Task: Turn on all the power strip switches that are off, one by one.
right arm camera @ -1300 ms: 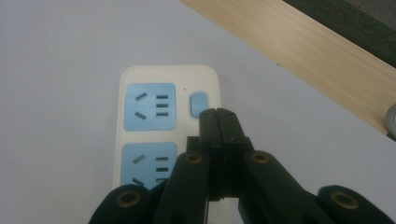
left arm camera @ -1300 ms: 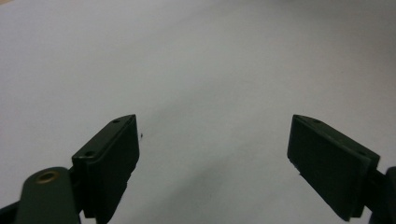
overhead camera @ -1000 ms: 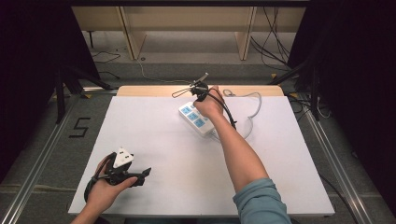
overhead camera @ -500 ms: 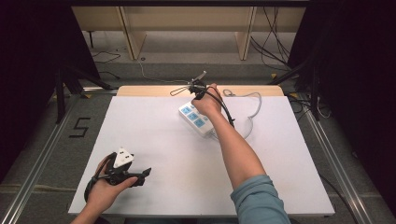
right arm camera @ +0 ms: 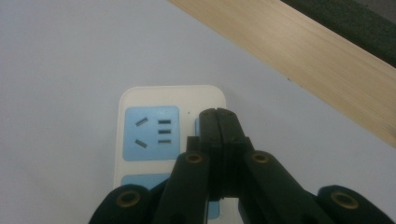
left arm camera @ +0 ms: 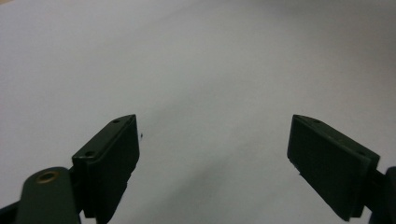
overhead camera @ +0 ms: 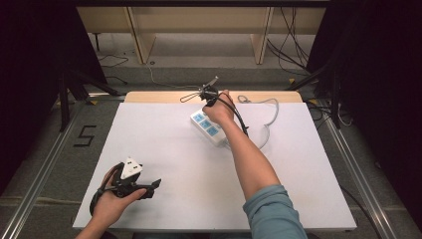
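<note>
Honestly not much has changed over the last second: the power strip [overhead camera: 209, 127] sits at the same angle in the upper middle of the white tabletop [overhead camera: 164, 144], its cord looping off to the right. The right tool [overhead camera: 206, 94] is still parked over the strip's far end, clenched tight with nothing between its tips; in the right gripper view its closed tip [right arm camera: 219, 122] sits right next to the blue socket [right arm camera: 150, 133], probably pressing a switch there, though I can't see one. The left tool [overhead camera: 149, 186] idles at the lower left, released and wide apart over bare tabletop. So the press looks ongoing, not finished.
</note>
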The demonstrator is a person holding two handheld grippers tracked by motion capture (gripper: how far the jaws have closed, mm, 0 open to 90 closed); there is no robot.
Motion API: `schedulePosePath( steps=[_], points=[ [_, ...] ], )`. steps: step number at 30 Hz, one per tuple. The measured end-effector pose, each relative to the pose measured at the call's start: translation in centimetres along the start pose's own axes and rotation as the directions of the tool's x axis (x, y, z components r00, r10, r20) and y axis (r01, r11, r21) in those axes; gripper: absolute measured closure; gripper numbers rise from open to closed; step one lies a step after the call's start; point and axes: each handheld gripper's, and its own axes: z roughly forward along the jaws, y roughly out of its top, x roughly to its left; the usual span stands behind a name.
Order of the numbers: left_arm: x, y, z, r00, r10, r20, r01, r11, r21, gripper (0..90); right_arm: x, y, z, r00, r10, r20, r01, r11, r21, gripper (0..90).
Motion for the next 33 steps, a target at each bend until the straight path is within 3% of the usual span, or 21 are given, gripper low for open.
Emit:
schedulePosePath(
  steps=[33],
  points=[
    [0.01, 0.02, -0.01, 1.0000, 0.001, 0.003, -0.001, 1.0000, 0.000, 16.6, 0.33, 0.46, 1.00, 1.0000, -0.005, -0.003, 0.005, 1.000, 0.025, 90.0]
  ],
)
